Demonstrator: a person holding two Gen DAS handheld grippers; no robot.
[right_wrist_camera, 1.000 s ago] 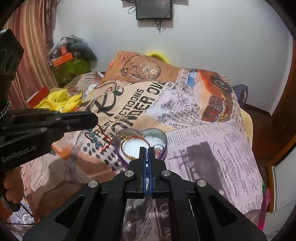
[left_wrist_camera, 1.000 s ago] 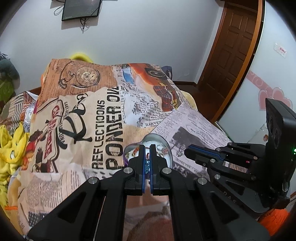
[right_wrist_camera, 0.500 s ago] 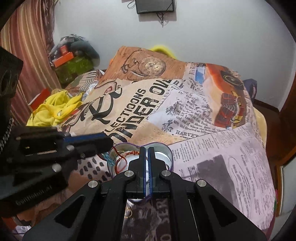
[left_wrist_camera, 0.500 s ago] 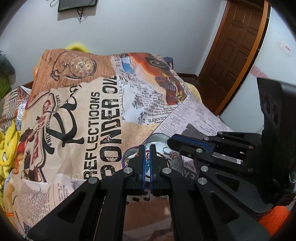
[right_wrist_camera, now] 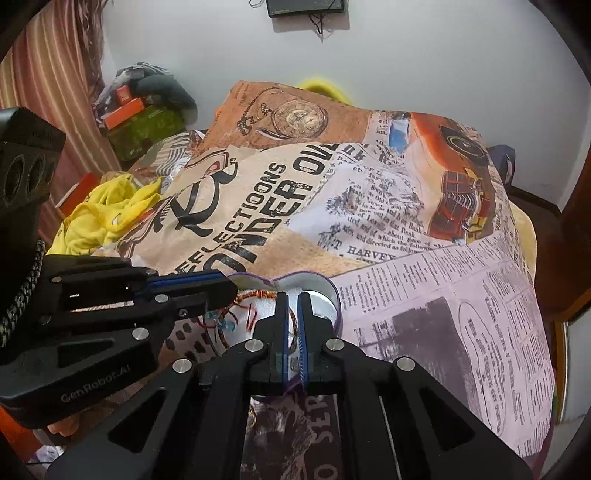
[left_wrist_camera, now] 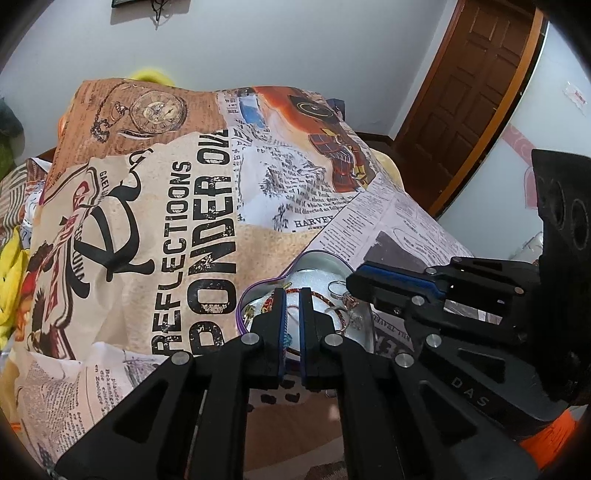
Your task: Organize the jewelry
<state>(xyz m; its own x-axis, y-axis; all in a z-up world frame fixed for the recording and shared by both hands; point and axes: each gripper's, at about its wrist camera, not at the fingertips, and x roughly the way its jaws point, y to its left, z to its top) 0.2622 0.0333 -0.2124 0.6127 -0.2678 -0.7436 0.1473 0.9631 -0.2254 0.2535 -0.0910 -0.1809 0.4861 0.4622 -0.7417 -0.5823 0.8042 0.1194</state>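
Note:
A heart-shaped tin with a purple rim (left_wrist_camera: 317, 254) (right_wrist_camera: 325, 280) lies on the printed bedspread. Inside it are a red and gold thread bracelet (left_wrist_camera: 325, 295) (right_wrist_camera: 255, 295) and silver rings (left_wrist_camera: 338, 286). My left gripper (left_wrist_camera: 291, 295) hangs over the tin's near left edge, its jaws a narrow gap apart, with a bit of blue-beaded thread showing between them lower down. My right gripper (right_wrist_camera: 291, 299) hangs over the tin from the right, its jaws also a narrow gap apart with nothing clamped. Each gripper also shows in the other's view, the right one (left_wrist_camera: 373, 275) and the left one (right_wrist_camera: 221, 284).
The bedspread (left_wrist_camera: 207, 206) covers the whole bed. Yellow clothes (right_wrist_camera: 103, 218) and boxes (right_wrist_camera: 144, 122) lie at the left. A wooden door (left_wrist_camera: 476, 88) stands at the right; a wall screen (right_wrist_camera: 306, 7) hangs behind.
Both grippers have moved forward and down over the tin and closer together. Their jaws have parted from shut to a narrow gap.

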